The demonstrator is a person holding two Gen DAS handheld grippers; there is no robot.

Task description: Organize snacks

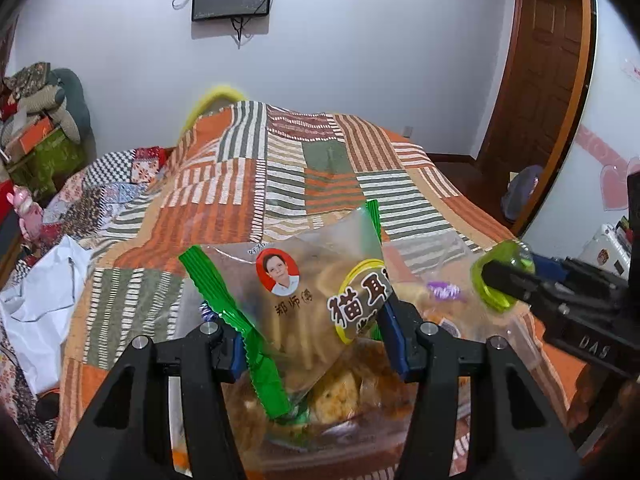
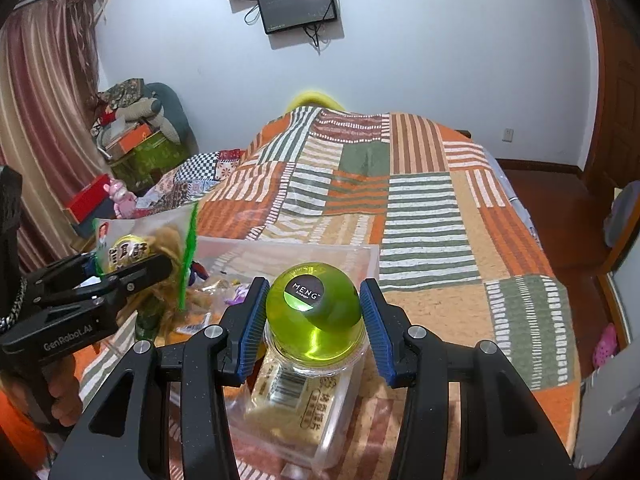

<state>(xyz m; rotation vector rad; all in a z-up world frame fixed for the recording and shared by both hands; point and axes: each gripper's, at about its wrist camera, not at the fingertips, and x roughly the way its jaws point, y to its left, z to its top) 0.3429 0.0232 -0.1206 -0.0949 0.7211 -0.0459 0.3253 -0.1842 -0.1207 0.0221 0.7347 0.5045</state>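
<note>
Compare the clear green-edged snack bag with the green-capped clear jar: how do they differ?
The clear green-edged snack bag is flat, soft film showing biscuit sticks; the green-capped clear jar is rigid with a domed glossy cap. The bag sits in the left gripper, the jar in the right gripper. Both are held above the clear plastic bin.

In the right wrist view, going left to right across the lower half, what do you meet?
Left gripper holding the snack bag → clear plastic bin → green-capped jar in the right gripper → patchwork bedspread.
</note>
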